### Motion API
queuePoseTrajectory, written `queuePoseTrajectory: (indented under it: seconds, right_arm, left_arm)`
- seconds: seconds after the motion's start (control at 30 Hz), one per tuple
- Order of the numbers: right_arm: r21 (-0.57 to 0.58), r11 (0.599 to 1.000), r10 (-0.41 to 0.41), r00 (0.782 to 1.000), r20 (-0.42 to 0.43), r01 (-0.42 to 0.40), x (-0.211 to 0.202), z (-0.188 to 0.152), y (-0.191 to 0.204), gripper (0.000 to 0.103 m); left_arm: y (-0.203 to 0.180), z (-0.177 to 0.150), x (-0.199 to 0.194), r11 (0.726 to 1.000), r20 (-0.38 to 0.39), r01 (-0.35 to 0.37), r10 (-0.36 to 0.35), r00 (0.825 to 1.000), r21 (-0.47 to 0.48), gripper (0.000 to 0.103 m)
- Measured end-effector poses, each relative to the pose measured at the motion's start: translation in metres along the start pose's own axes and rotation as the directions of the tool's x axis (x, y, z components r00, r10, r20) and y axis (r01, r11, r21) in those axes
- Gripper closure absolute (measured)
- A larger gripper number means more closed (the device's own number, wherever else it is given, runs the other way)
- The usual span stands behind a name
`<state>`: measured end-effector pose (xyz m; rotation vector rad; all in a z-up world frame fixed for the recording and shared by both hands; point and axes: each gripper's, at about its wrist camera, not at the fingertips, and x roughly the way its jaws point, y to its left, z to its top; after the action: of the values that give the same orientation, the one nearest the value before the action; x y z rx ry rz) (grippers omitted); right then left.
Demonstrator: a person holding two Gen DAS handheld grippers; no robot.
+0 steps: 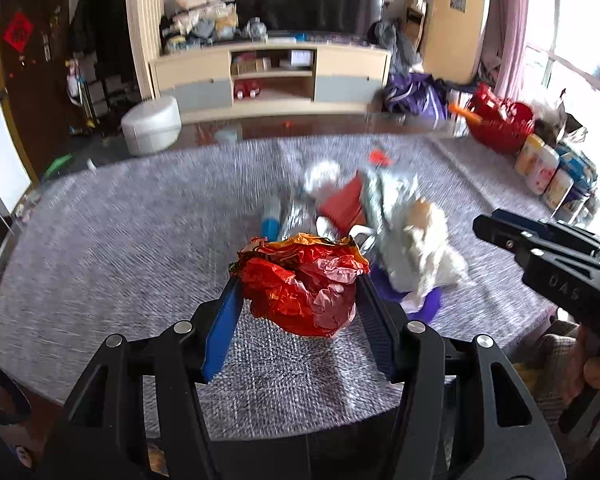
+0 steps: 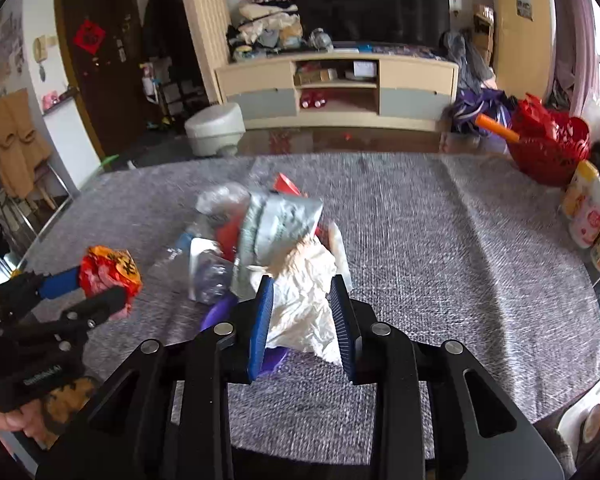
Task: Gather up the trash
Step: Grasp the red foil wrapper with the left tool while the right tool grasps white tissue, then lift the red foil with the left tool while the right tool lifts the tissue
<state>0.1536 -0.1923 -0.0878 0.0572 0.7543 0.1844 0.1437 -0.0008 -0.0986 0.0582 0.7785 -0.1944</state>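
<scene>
My left gripper [image 1: 298,280] is shut on a crumpled red and orange wrapper [image 1: 300,284] and holds it above the grey tablecloth [image 1: 120,240]. The wrapper also shows in the right wrist view [image 2: 108,270], at the left. My right gripper [image 2: 302,284] is shut on crumpled white paper [image 2: 300,300]. The paper lies at the near edge of a trash pile [image 2: 260,232] with a silver bag, a clear plastic bottle, a red packet and a purple piece. In the left wrist view the pile [image 1: 364,208] lies just beyond the wrapper, and the right gripper's body [image 1: 540,252] sits at the right.
A red basket [image 2: 548,148] with an orange stick stands at the table's far right corner. Several white bottles [image 2: 588,208] stand along the right edge. A white stool [image 2: 216,128], a TV cabinet [image 2: 336,88] and floor clutter lie beyond the table.
</scene>
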Motion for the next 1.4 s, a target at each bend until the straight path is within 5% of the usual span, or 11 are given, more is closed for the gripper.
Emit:
queuePoseTrajectory:
  seconds: [0.13, 0.2, 0.23, 0.67, 0.73, 0.87, 0.93, 1.13, 1.2, 1.4]
  right_arm:
    - [0.039, 0.999, -0.021, 1.0, -0.018, 0.021, -0.004, -0.001, -0.009, 0.069]
    - [0.063, 0.997, -0.04, 0.999, -0.017, 0.041, 0.0, -0.007, -0.016, 0.027]
    - [0.066, 0.997, -0.05, 0.999, -0.011, 0.051, 0.001, -0.008, -0.016, 0.021]
    - [0.067, 0.997, -0.025, 0.992, -0.123, 0.034, 0.064, -0.029, -0.02, 0.018]
    - [0.069, 0.997, -0.012, 0.991, -0.136, 0.022, 0.072, -0.031, -0.021, 0.02]
    - [0.079, 0.997, 0.014, 0.992, -0.128, -0.004, 0.072, -0.032, -0.024, 0.062]
    - [0.068, 0.998, 0.005, 0.994, -0.111, 0.003, 0.066, -0.03, -0.024, 0.07]
    - [0.06, 0.998, 0.005, 0.999, -0.052, -0.002, 0.039, -0.022, -0.023, 0.073]
    - [0.052, 0.999, 0.01, 0.999, -0.037, -0.008, 0.03, -0.019, -0.021, 0.088]
    - [0.057, 0.998, 0.003, 1.0, -0.008, -0.003, 0.006, -0.016, -0.023, 0.092]
  left_arm:
    - [-0.003, 0.0, -0.028, 1.0, 0.036, 0.002, -0.002, 0.999, 0.005, 0.048]
    - [-0.003, 0.001, -0.035, 1.0, 0.04, 0.001, -0.001, 0.999, 0.007, 0.048]
    - [-0.003, -0.001, -0.038, 1.0, 0.04, -0.003, 0.003, 0.999, 0.007, 0.048]
    - [0.008, -0.006, -0.009, 1.0, -0.011, 0.002, -0.002, 1.0, -0.012, 0.048]
    - [0.008, -0.007, -0.001, 1.0, -0.022, 0.002, -0.003, 1.0, -0.016, 0.048]
    - [0.008, -0.009, 0.007, 1.0, -0.036, 0.009, -0.01, 0.999, -0.013, 0.048]
    - [0.006, -0.009, 0.009, 1.0, -0.037, 0.013, -0.014, 0.999, -0.011, 0.048]
    - [0.002, -0.01, -0.001, 1.0, -0.024, 0.021, -0.021, 0.999, -0.004, 0.048]
    - [0.001, -0.01, -0.008, 1.0, -0.012, 0.022, -0.022, 1.0, -0.002, 0.048]
    - [-0.003, -0.007, -0.034, 1.0, 0.031, 0.023, -0.023, 0.999, -0.002, 0.048]
